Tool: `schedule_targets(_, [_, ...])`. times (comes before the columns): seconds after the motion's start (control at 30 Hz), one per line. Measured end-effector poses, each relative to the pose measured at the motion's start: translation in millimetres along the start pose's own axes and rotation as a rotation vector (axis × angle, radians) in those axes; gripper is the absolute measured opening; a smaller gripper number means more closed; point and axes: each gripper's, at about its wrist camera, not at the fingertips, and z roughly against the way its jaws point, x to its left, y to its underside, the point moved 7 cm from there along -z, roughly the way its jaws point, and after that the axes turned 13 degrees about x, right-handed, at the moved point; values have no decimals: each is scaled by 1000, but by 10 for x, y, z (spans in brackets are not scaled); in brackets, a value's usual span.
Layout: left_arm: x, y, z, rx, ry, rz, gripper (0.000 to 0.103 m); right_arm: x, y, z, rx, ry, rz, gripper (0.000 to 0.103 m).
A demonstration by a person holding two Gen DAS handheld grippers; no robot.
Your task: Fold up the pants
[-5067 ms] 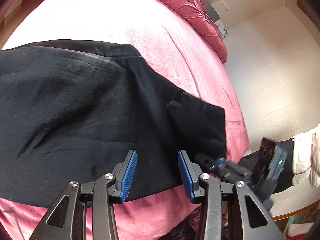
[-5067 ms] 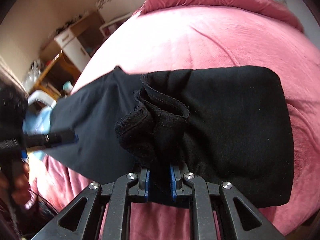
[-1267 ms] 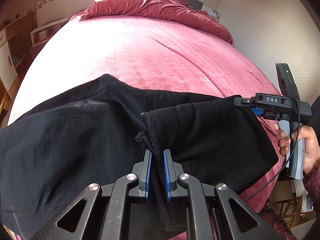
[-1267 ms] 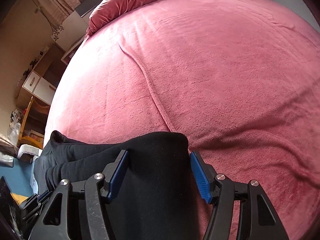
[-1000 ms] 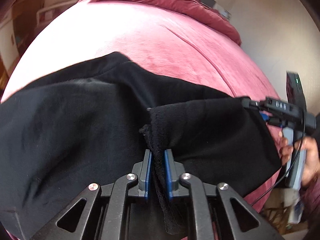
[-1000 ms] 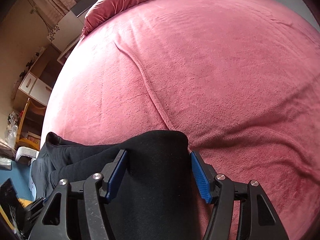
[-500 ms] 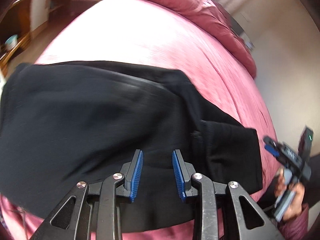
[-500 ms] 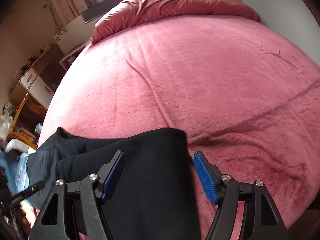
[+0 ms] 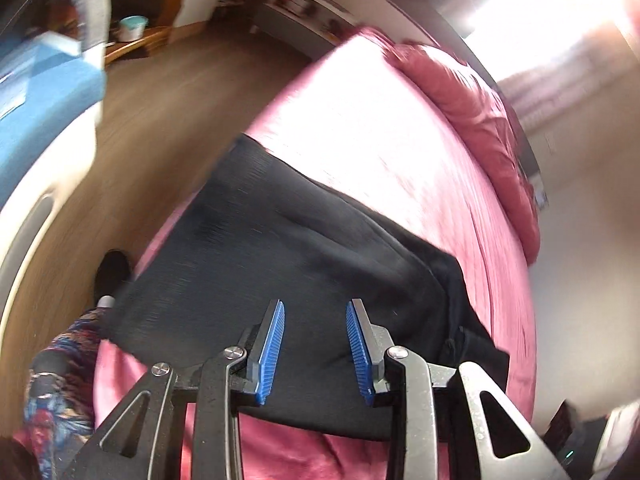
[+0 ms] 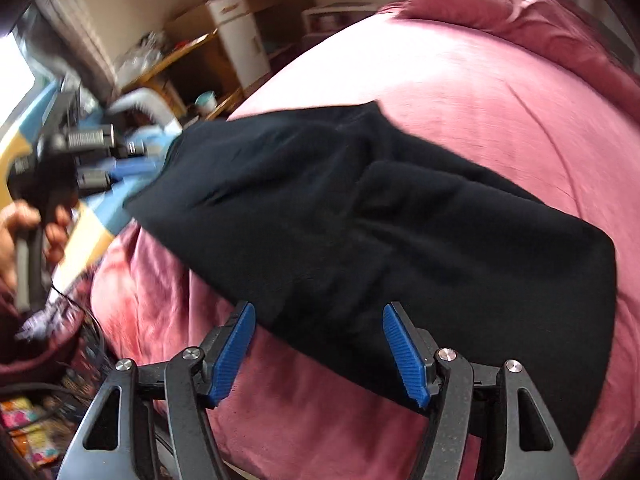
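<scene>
I am holding two grippers over the black pants (image 9: 304,280), which are lying folded on the pink bed cover (image 10: 500,92), near the edge of the bed that is closest to me. The left end of the pants is reaching the side edge of the bed, above the wooden floor (image 9: 160,128).

My left gripper (image 9: 315,354) is hanging over the near part of the pants with its blue pads (image 9: 271,350) apart. Its jaws have just been opening, and nothing is pinched between them; the black cloth is only showing behind the gap. My right gripper (image 10: 316,354) is also empty. Its pads (image 10: 404,356) are spread wide, after closing a little just now, and they are standing over the near edge of the pants, where the black cloth is meeting the pink cover. I cannot tell if the tips are touching the cloth.

In the right wrist view, my left hand (image 10: 24,236) is gripping the handle of the other gripper at the left edge of the picture. Behind it, a white cabinet (image 10: 240,36) is standing by the wall. A bunched pink blanket (image 9: 472,112) is lying at the far end of the bed. Both pictures are blurred.
</scene>
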Motion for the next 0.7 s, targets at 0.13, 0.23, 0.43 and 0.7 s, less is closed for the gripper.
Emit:
schedule_targets(0.13, [394,-69,211,-45,-7,90,33,31,-13,-229,39,66,20,67])
schedule_targets(0.23, [639,-69,302,-65,-28,132,33,-24,-17,-290,33,83,1,67])
schedule_targets(0.43, [888,-43,311,-57,-33,155,33,-133,-46,-329,24,126,-10,41])
schedule_targets(0.7, [695,-22,305,-60,-18,119,33,-339,-210,82,-85,3,-170,20])
